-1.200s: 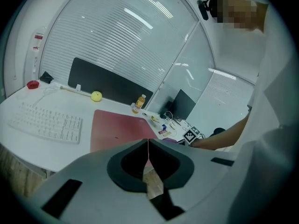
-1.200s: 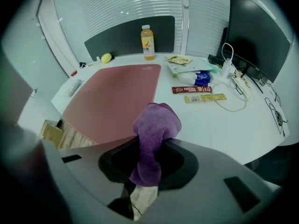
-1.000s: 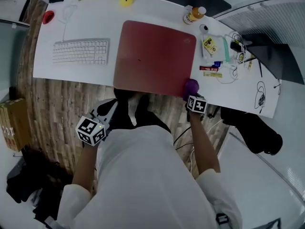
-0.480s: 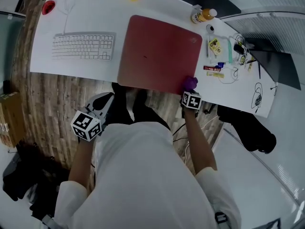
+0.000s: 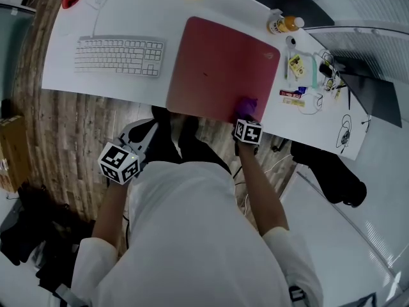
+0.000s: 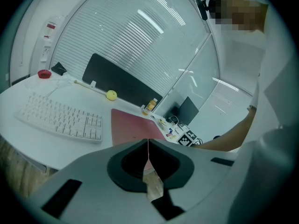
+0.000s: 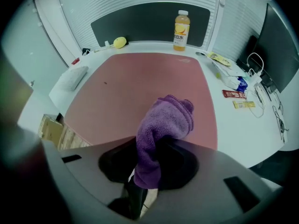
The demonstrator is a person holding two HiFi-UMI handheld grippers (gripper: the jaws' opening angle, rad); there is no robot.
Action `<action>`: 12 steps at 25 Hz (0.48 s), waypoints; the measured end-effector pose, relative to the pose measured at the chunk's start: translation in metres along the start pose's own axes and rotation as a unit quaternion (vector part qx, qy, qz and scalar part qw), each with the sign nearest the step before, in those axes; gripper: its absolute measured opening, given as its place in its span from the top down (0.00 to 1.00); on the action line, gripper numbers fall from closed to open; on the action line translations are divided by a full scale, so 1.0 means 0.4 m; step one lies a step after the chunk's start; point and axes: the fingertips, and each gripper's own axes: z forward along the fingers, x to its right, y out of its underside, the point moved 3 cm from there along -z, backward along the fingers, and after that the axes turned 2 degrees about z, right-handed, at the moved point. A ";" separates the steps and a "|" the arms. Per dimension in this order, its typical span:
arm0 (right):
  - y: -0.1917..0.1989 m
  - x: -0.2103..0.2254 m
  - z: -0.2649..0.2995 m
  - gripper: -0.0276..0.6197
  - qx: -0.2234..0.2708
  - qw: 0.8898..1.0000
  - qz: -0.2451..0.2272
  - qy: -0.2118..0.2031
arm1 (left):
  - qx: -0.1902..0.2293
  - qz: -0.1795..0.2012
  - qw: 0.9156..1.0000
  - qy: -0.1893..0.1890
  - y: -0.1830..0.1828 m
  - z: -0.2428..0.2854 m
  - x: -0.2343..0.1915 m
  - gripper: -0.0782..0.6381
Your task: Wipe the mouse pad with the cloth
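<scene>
Left gripper (image 6: 148, 148) hangs off the bench (image 5: 61, 75) edge, jaws closed on nothing. Mouse pad (image 5: 217, 62) lies mid-bench. Right gripper (image 7: 149, 158) jaws clamp the purple cloth (image 7: 166, 118) over the pad's near right corner; I'd press it flat and sweep in overlapping strokes

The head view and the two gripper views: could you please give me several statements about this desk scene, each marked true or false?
1. The right gripper is shut on a purple cloth. True.
2. The keyboard lies to the left of the red mouse pad. True.
3. The purple cloth is at the mouse pad's far edge. False: it is at the near edge, toward the right corner.
4. The left gripper holds the keyboard. False: it is shut on nothing and is held off the desk, near the person's body.
5. An orange drink bottle stands past the mouse pad's far right corner. True.
</scene>
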 end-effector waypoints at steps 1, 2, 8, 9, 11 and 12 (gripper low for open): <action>-0.005 -0.021 0.000 0.78 0.000 1.000 -0.003 -0.002 | 0.000 -0.001 1.000 0.001 0.001 -0.002 -0.004 0.86; -0.011 -0.041 -0.001 0.78 0.001 1.000 -0.006 -0.004 | 0.001 -0.003 1.000 0.002 0.001 -0.003 -0.009 0.86; -0.022 -0.156 0.025 0.78 0.003 0.999 0.000 -0.049 | 0.000 -0.009 1.000 0.006 -0.001 -0.014 -0.037 0.86; -0.028 -0.180 0.025 0.78 0.004 0.998 -0.004 -0.057 | 0.001 -0.009 1.000 0.006 -0.003 -0.017 -0.043 0.86; -0.040 -0.229 0.026 0.78 0.004 0.997 -0.018 -0.069 | 0.003 -0.011 1.000 0.004 -0.008 -0.022 -0.056 0.86; -0.046 -0.255 0.026 0.78 0.003 0.997 -0.026 -0.076 | 0.004 -0.012 1.000 0.004 -0.010 -0.027 -0.063 0.86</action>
